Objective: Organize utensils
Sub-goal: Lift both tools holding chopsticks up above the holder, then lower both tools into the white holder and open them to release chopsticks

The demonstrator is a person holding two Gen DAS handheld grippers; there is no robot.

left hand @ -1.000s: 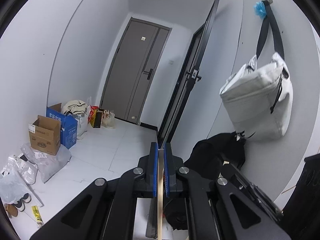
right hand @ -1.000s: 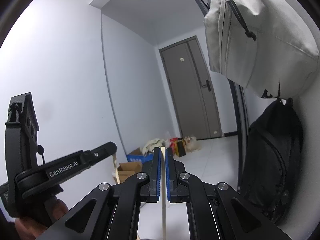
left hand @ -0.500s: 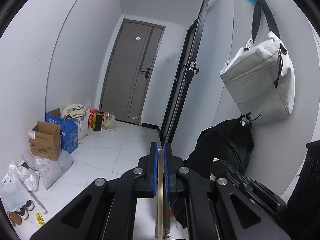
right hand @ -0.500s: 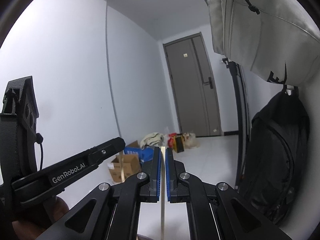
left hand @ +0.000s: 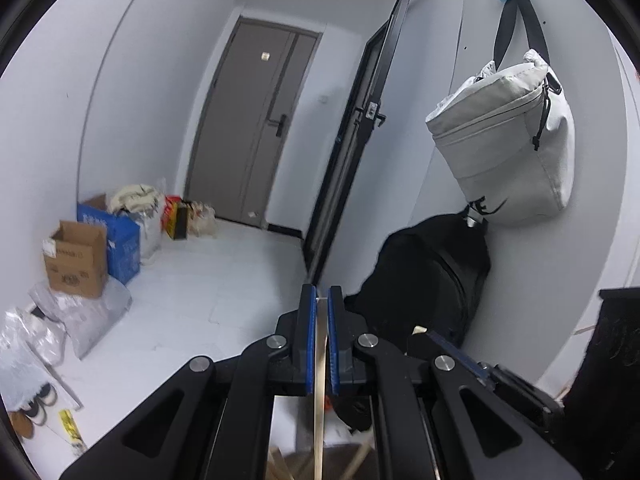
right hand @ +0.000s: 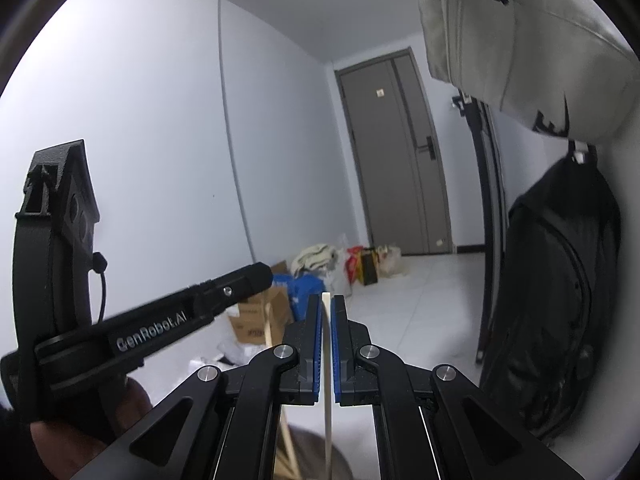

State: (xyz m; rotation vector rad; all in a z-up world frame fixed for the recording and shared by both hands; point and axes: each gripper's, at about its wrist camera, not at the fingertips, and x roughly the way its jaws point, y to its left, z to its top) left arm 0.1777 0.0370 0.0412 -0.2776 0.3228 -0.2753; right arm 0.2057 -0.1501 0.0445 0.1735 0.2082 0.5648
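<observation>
Two hand-held grippers: left hand-held gripper (left hand: pixel 321 344), right hand-held gripper (right hand: pixel 327 346). One thin utensil clamped in each: metal strip (left hand: pixel 319 420), pale stick (right hand: pixel 327 420). Two bags on wall: one grey bag (left hand: pixel 508 144), one black backpack (left hand: pixel 432 276). Two boxes on floor: one cardboard box (left hand: pixel 78 260), one blue box (left hand: pixel 120 236). One grey door (left hand: pixel 252 120).

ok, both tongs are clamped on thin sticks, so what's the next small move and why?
Probably lower both together. The left tongs grip a thin metal strip and the right tongs a pale chopstick, each hanging toward wooden sticks at the frame's bottom edge. Where they rest is unclear.
</observation>
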